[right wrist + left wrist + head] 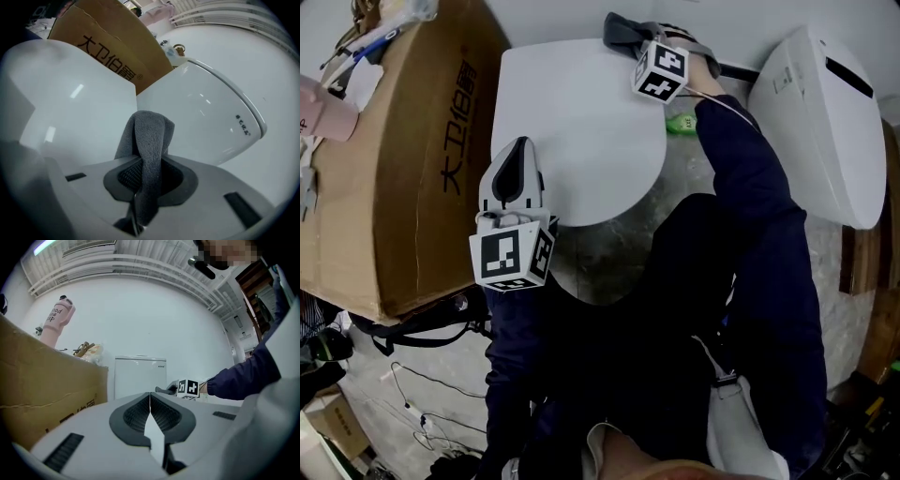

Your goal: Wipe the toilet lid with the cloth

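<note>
The white toilet lid (577,131) lies closed below me. At its back right corner, the grey cloth (622,30) rests against the lid with my right gripper (642,36) shut on it. In the right gripper view the cloth (147,140) stands folded out of the jaws, and the lid (70,108) spreads to the left. My left gripper (518,150) hovers over the lid's front left edge. Its jaws are shut with nothing between them (150,411). From there the cloth (164,390) shows far across the lid.
A large cardboard box (403,159) stands tight against the lid's left side, with a pink bottle (323,108) on it. A white oblong fixture (820,122) stands on the right. A small green object (680,122) lies beside the lid. The white tank (139,376) rises behind.
</note>
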Demonstrator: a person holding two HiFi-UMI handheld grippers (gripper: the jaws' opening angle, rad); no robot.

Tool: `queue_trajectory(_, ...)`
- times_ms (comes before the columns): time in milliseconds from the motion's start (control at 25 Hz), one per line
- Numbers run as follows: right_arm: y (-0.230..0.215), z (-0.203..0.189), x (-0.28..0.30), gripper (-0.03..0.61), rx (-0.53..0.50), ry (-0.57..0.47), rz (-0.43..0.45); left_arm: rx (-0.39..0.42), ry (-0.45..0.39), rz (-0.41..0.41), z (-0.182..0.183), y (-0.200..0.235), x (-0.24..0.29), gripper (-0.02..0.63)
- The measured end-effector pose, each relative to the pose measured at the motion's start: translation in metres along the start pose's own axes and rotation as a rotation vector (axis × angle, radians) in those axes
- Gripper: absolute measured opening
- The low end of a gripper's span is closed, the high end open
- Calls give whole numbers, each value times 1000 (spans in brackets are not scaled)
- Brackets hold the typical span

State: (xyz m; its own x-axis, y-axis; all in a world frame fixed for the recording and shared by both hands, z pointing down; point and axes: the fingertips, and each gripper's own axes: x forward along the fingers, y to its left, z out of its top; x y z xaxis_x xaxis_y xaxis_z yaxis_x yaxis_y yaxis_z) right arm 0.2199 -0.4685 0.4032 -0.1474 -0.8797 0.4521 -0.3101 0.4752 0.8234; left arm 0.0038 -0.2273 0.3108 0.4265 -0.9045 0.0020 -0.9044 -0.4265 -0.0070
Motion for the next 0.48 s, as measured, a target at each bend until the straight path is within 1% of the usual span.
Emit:
queue_trajectory(120,10,-6,18,64,-67,24,41,-1,6,13,-3,1,3,17)
queue_trajectory(200,14,-8,22,63,-85,21,50,0,8,16,-4,1,3,17)
queue_trajectory(360,18,-9,17,63,-46,29,73,-8,11,18,-8,5,1,17)
queue_trajectory(480,31,-10,6,63,-37,44,101,-13,17,8,-12,9,-1,17)
